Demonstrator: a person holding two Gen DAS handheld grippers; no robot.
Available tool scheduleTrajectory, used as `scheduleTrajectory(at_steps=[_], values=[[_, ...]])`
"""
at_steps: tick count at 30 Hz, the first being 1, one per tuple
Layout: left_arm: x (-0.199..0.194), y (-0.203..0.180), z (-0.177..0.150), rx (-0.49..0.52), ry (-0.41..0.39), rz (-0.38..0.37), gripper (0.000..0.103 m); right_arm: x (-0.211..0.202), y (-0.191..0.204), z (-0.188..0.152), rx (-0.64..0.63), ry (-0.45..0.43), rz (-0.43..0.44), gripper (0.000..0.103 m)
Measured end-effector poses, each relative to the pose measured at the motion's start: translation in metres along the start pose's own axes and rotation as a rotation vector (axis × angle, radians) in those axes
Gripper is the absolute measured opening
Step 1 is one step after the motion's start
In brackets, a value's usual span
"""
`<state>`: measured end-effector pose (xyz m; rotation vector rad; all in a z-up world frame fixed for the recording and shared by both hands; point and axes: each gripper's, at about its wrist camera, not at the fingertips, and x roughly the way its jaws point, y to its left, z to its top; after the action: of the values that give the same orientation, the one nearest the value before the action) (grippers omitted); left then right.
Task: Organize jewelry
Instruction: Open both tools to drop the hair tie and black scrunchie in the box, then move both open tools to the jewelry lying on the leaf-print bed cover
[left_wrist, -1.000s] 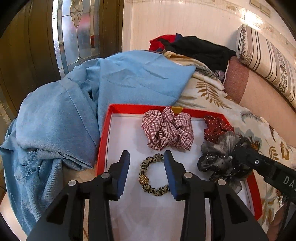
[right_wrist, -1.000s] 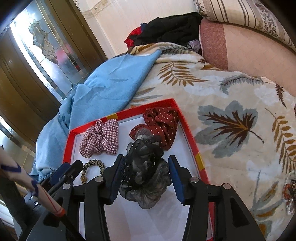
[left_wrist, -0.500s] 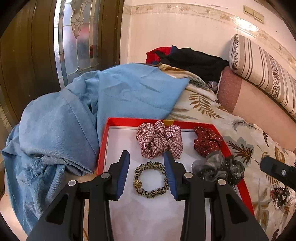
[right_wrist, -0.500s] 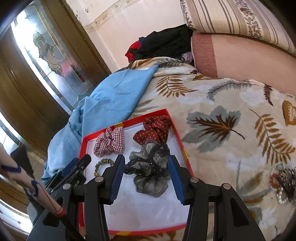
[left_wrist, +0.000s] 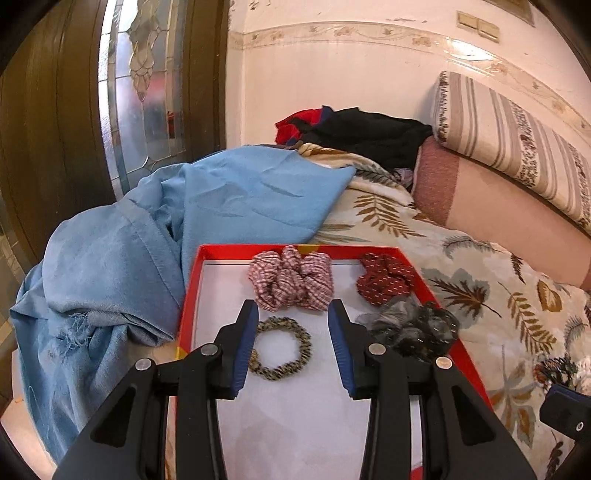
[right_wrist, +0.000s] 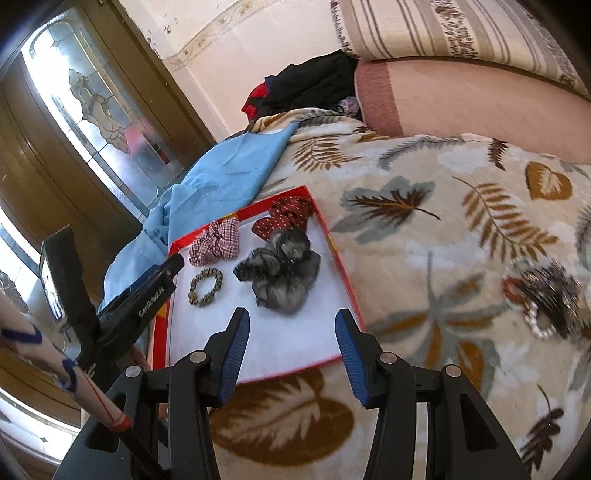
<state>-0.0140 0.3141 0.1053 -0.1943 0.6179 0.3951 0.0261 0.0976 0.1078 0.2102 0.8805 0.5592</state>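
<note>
A red-rimmed tray (left_wrist: 192, 280) (right_wrist: 338, 258) with a white floor lies on the leaf-print bed. In it are a plaid scrunchie (left_wrist: 291, 282) (right_wrist: 216, 245), a dark red dotted scrunchie (left_wrist: 386, 278) (right_wrist: 286, 218), a grey-black sheer scrunchie (left_wrist: 413, 328) (right_wrist: 282, 269) and a leopard-print hair tie (left_wrist: 280, 347) (right_wrist: 205, 286). My left gripper (left_wrist: 291, 332) is open and empty above the hair tie. My right gripper (right_wrist: 291, 339) is open and empty over the tray's near edge. A pile of jewelry (right_wrist: 543, 299) (left_wrist: 556, 369) lies on the blanket right of the tray.
A blue cloth (left_wrist: 155, 240) is bunched left of the tray. Dark and red clothes (left_wrist: 354, 129) lie at the back. A pink bolster (left_wrist: 498, 206) and a striped pillow (left_wrist: 517, 147) line the right. A wooden door with a glass panel (left_wrist: 140, 85) stands left.
My right gripper has let go of the grey-black scrunchie in the tray and pulled back and up. My left gripper has also drawn back from the hair tie.
</note>
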Motion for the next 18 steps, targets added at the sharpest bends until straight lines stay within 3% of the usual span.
scheduleTrajectory(at_steps=[10, 18], values=[[-0.041, -0.031, -0.019, 0.04, -0.032, -0.069, 0.042, -0.051, -0.028, -0.031, 0.056, -0.035, -0.011, 0.052], [-0.092, -0.076, -0.045, 0.15, -0.064, -0.151, 0.043, -0.094, -0.057, -0.055, 0.1, -0.076, -0.039, 0.052]])
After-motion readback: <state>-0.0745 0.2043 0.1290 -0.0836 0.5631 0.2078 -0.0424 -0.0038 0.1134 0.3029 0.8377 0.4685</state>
